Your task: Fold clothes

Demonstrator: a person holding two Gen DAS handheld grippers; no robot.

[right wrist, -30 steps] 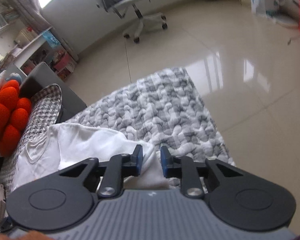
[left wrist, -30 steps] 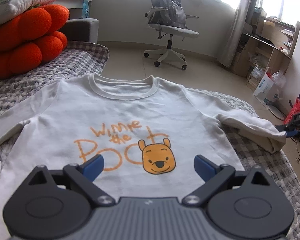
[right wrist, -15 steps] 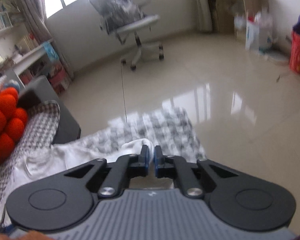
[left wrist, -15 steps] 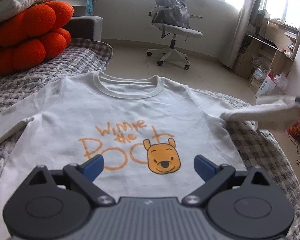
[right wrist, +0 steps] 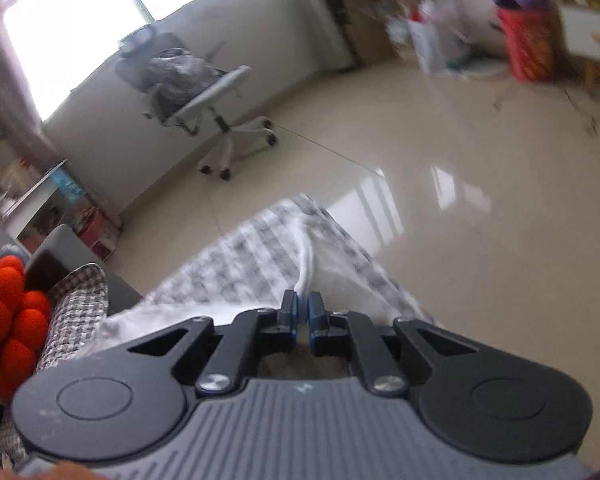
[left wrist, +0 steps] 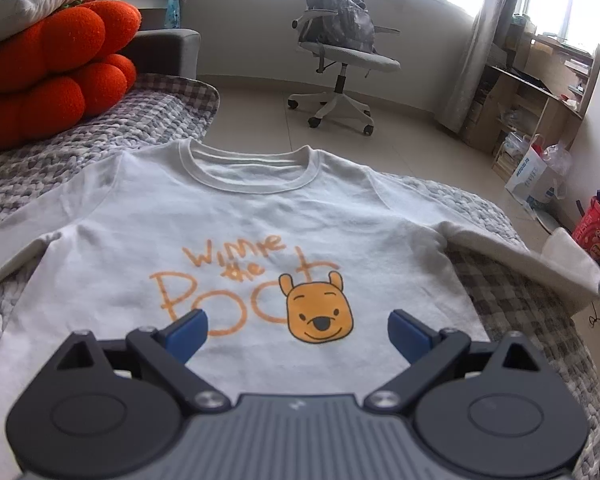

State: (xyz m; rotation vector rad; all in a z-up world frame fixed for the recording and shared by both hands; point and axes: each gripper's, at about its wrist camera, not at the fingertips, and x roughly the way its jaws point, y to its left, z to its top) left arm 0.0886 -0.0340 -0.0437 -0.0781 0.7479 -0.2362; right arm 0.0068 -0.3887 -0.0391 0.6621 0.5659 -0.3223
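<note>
A white sweatshirt [left wrist: 236, 220] with an orange bear print lies face up on a grey checked blanket [left wrist: 512, 312]. My left gripper [left wrist: 298, 330] hangs open above its lower front, with nothing between its blue pads. The shirt's right sleeve [left wrist: 516, 260] stretches out to the right edge of the left wrist view. In the blurred right wrist view, my right gripper [right wrist: 303, 312] is shut on the white sleeve cuff [right wrist: 310, 268], which rises from between the pads. The rest of the shirt is hidden there behind the gripper body.
Orange plush cushions [left wrist: 56, 80] and a white pillow are stacked at the left. An office chair [left wrist: 340, 60] with a bag stands on the tiled floor beyond the blanket. Shelves, bags and a red basket [left wrist: 596, 232] crowd the right wall.
My right gripper closed on the sleeve cuff, lifted it and pulled it outward, rolling as it went, so the sleeve now lies stretched straight. The left gripper stayed still and open.
</note>
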